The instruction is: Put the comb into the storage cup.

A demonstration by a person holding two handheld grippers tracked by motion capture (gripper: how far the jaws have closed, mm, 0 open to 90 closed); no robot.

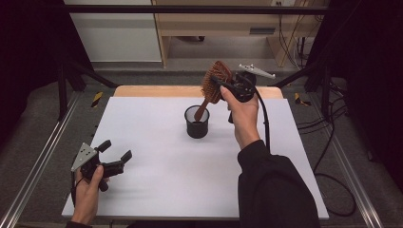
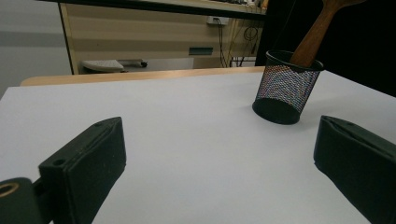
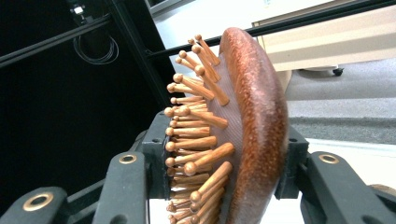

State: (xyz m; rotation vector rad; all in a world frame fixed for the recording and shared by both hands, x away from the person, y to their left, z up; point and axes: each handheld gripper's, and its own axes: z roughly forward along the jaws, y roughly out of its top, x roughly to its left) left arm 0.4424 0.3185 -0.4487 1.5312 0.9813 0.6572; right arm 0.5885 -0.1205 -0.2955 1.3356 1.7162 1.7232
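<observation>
Brush point(image 1: 216, 81): right gripper point(image 1: 223, 85) is pinching its head, handle dipping into the cup point(image 1: 196, 128); left gripper point(image 1: 114, 154) is idling spread; a skewed handle risks tipping that light cup.

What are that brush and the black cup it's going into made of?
Hairbrush: apparently wood, reddish-brown and glossy, with round-tipped wooden-looking pins on a paler pad. Cup: black mesh, likely metal, since the table shows through its wall.
</observation>
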